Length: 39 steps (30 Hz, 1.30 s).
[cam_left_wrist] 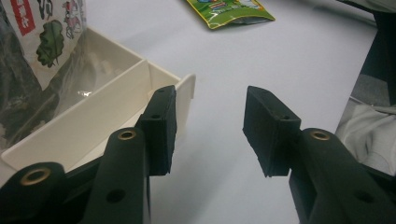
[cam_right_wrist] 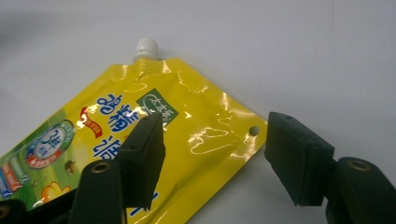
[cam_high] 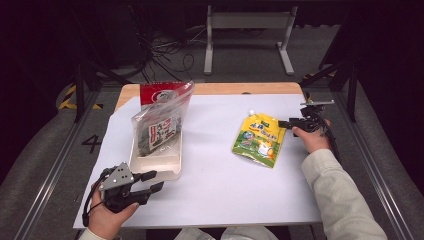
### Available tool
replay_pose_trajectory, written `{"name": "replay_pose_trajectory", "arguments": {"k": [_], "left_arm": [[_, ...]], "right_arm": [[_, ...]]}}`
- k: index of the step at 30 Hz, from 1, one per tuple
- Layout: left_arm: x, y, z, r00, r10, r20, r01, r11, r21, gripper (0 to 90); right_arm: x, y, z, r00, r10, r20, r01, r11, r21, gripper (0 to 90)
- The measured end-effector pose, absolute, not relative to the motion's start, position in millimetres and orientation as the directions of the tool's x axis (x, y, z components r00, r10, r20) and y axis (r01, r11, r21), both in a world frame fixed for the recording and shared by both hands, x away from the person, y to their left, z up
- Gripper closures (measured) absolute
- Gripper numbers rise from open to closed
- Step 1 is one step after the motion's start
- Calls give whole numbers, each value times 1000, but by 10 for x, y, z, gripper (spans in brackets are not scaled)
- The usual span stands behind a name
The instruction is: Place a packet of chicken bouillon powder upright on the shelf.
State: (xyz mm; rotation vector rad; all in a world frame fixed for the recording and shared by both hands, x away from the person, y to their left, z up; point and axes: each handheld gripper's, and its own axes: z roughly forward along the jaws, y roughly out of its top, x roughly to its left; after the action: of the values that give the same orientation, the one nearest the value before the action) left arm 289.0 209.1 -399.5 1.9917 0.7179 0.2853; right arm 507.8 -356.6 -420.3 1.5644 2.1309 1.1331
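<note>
Desk: wooden desk (cam_high: 220, 89) under a white sheet (cam_high: 220, 175), dark room behind with cables and a metal frame on the floor.
Pouch: yellow spouted pouch (cam_high: 258, 139) lies flat on the sheet at the right, its white cap (cam_right_wrist: 146, 48) pointing to the far side.
Right gripper: right gripper (cam_high: 289, 123) is at the pouch's right upper corner; in the right gripper view its jaws stand wide apart, one over the printed face, the other beyond the corner with the punched hole, pressing on nothing.
Tray: shallow cream tray (cam_high: 172, 165) at the left, well apart from the pouch, with a clear bag of dark contents (cam_high: 159, 125) leaning in it.
Left gripper: left gripper (cam_high: 154, 181) rests low just beside the tray's near corner, jaws partly open and empty.
</note>
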Motion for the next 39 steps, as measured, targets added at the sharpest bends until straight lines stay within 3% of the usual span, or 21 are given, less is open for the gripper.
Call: {"name": "replay_pose_trajectory", "arguments": {"k": [27,39], "left_arm": [[2826,2129,-4056,793,596,-128,399,-348,848,546],[2849,2095,-4066,798,589,-124,394,-355,847,541]], "right_arm": [[5239,-3611,-4457,-362,869,337,723,34,690,348],[5226,-3520,-4434,-383,885,263,722,109,684,559]]}}
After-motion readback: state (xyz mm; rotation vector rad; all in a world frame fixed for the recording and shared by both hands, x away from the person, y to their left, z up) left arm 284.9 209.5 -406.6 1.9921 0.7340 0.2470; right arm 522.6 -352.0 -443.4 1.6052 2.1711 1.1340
